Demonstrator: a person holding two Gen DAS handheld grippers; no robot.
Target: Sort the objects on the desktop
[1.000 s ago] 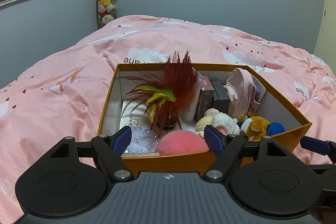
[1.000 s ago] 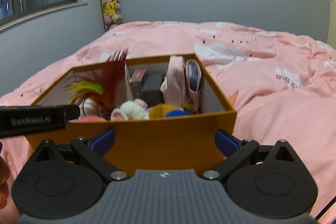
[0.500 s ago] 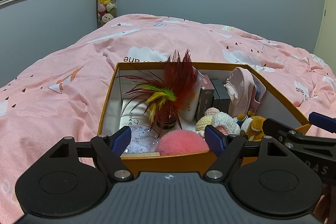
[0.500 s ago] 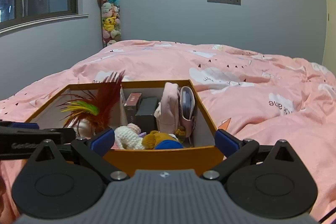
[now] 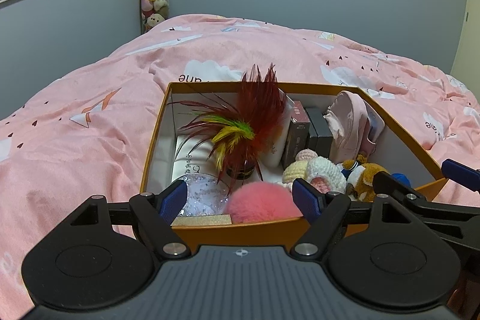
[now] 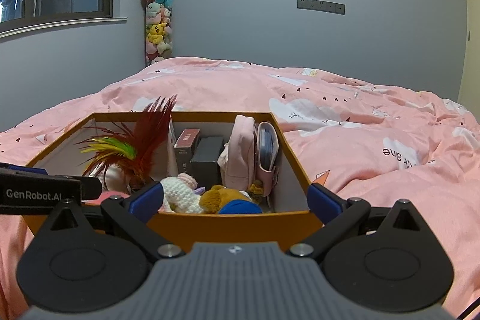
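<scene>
An orange box (image 5: 240, 230) sits on the pink bed; it also shows in the right wrist view (image 6: 228, 225). Inside are a red feather toy (image 5: 255, 122), a pink pompom (image 5: 262, 204), a crocheted plush (image 5: 318, 173), a brown plush (image 5: 364, 179), dark small boxes (image 5: 309, 134) and a pink pouch (image 5: 349, 125). My left gripper (image 5: 240, 197) is open and empty at the box's near edge. My right gripper (image 6: 234, 197) is open and empty at the box's near right corner, over the plush toys (image 6: 210, 195).
The pink quilt (image 6: 375, 146) spreads all around the box. A tall holder of plush toys (image 6: 157, 20) stands in the far corner by the grey wall. The left gripper's body (image 6: 45, 191) crosses the right wrist view at the left.
My right gripper has risen and come closer to the left one, so it looks down into the box. My left gripper has hardly moved.
</scene>
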